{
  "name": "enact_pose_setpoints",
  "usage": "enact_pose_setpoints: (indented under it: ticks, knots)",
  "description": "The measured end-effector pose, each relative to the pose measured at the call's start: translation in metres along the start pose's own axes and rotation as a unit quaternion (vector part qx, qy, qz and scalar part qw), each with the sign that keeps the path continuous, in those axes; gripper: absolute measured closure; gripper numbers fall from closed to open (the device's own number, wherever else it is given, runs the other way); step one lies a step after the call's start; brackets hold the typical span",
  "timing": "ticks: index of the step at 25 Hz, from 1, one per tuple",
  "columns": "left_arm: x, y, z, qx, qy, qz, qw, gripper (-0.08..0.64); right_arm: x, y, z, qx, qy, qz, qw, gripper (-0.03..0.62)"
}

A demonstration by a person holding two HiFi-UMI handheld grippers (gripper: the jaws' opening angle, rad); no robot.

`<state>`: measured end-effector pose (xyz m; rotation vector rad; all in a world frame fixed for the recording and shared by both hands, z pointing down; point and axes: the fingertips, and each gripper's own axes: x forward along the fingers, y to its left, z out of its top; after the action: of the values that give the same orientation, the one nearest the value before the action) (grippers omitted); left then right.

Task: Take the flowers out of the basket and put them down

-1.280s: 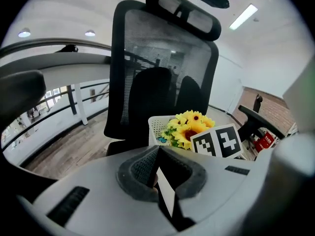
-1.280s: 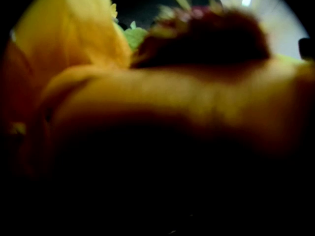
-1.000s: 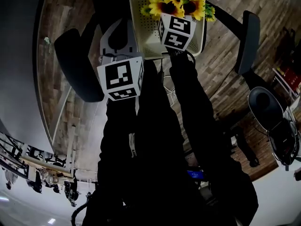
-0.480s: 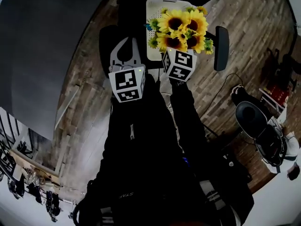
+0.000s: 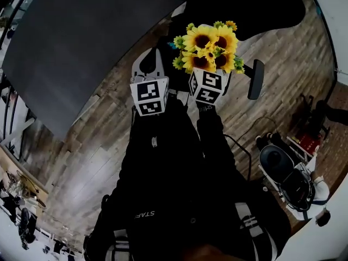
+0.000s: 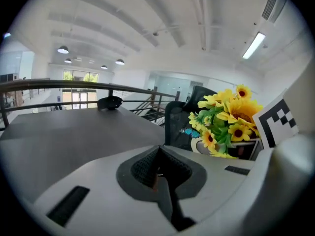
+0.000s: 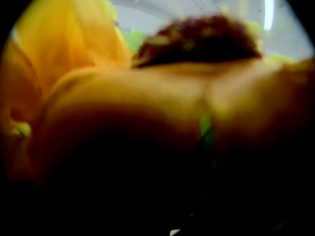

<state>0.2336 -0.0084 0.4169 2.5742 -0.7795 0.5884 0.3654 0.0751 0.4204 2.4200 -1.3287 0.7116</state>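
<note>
A bunch of yellow sunflowers (image 5: 209, 43) with green leaves rides on top of my right gripper (image 5: 209, 70), above its marker cube (image 5: 209, 87). In the right gripper view yellow petals (image 7: 74, 58) and a brown flower centre (image 7: 202, 36) fill the picture, and the jaws are lost in the dark below. My left gripper (image 5: 150, 54) is just left of the flowers, its jaws pressed together with nothing between them (image 6: 158, 150). From there the sunflowers (image 6: 226, 122) and a small blue butterfly (image 6: 189, 131) show at the right. No basket is in view.
A large grey table top (image 5: 81, 42) spreads at the upper left, seen also as the grey table top (image 6: 74, 136) ahead of the left gripper. A black office chair (image 5: 244, 4) and its armrest (image 5: 255, 79) stand behind the flowers. Gear on the wooden floor (image 5: 288, 173) lies at the right.
The view has swung round with both grippers. The flowers have stayed on the right gripper, the white basket has dropped out of view, and the grey table has come in at the upper left.
</note>
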Motion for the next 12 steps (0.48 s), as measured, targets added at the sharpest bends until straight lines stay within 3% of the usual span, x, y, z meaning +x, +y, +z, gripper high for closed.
enact_pose_setpoints:
  ticks: [3, 9, 12]
  knots:
    - [-0.021, 0.032, 0.014, -0.009, -0.014, 0.024, 0.9996, 0.561, -0.003, 0.042, 0.017, -0.011, -0.005, 0.027, 1.000, 0.067]
    - [-0.059, 0.153, 0.005, -0.050, -0.034, 0.091, 0.9940, 0.561, 0.025, 0.171, 0.020, -0.045, -0.007, 0.089, 0.995, 0.066]
    - [-0.085, 0.165, 0.007, -0.062, -0.041, 0.123, 0.9897, 0.561, 0.015, 0.191, 0.026, -0.055, -0.010, 0.117, 0.991, 0.066]
